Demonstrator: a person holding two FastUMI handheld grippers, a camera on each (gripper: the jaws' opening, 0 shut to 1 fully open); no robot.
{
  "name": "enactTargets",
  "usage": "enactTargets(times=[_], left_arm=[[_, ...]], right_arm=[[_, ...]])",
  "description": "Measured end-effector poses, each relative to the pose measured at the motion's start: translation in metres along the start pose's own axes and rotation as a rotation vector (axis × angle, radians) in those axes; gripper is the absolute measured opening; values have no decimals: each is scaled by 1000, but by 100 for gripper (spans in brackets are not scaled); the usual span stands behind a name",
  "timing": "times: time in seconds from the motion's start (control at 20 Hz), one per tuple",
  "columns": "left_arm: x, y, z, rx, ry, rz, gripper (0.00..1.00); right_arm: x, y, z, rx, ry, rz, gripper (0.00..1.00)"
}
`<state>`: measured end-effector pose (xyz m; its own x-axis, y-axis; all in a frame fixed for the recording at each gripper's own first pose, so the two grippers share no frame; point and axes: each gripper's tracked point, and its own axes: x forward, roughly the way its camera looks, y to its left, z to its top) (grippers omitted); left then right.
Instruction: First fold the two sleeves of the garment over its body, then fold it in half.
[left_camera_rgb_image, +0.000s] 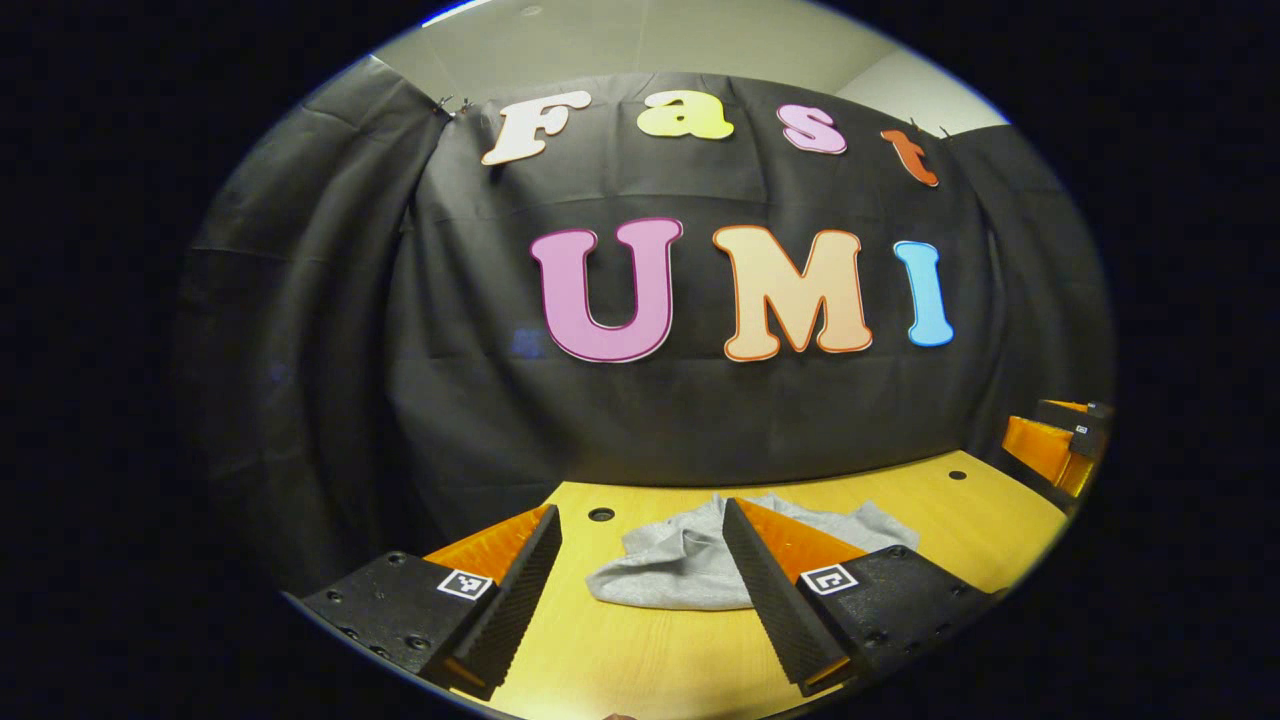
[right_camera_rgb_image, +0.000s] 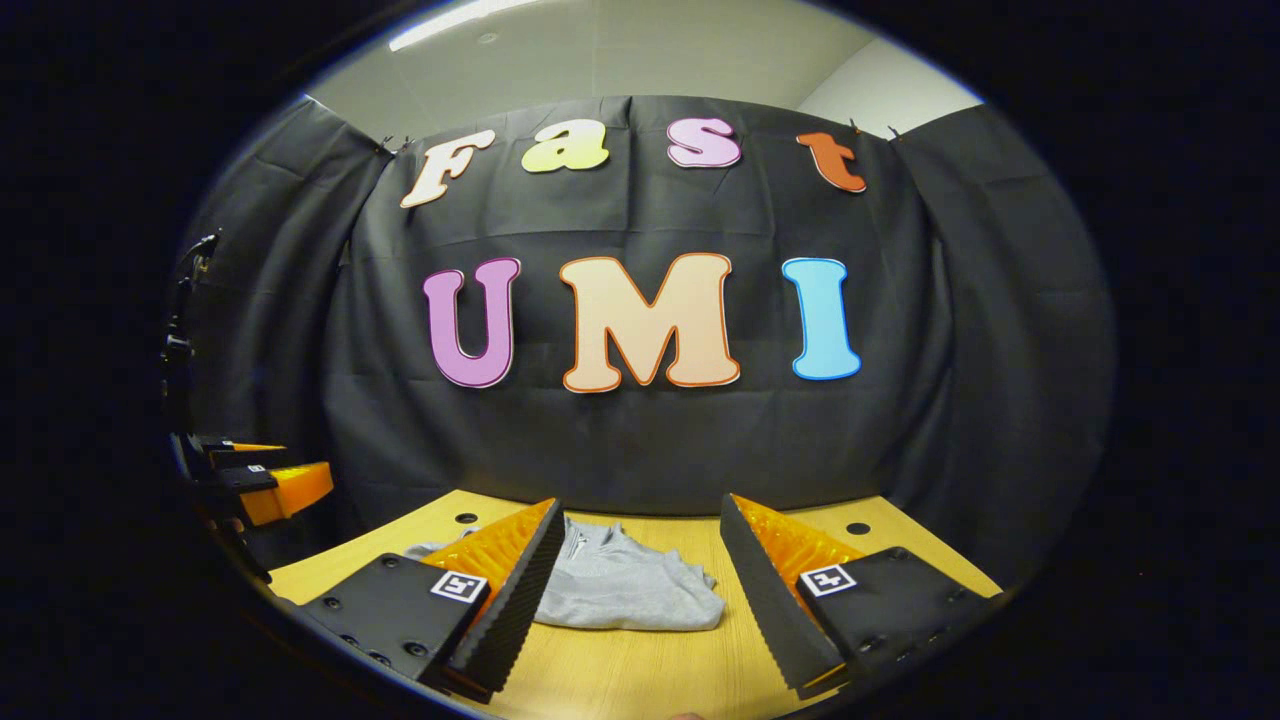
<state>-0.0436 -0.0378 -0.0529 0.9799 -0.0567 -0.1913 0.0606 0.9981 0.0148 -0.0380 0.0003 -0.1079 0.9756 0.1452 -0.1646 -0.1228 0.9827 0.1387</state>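
Here, soft grey garment (right_camera_rgb_image: 625, 590) bunched, smooth wooden table (right_camera_rgb_image: 650, 670)

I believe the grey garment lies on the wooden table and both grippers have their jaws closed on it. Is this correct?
Not quite. The grey garment does lie on the wooden table, but both grippers are open and hold nothing. The left gripper view shows the left gripper with jaws wide apart; the right gripper view shows the same for the right gripper.

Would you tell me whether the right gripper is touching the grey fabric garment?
Apart: in the right gripper view, the open right gripper hovers short of the grey fabric garment, nothing between its fingers.
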Motion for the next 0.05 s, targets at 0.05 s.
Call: enactTargets(times=[0.05], left_arm=[[-4,4,1,1,-8,-3,95]], right_arm=[[-4,5,0,2,-1,-3,96]])
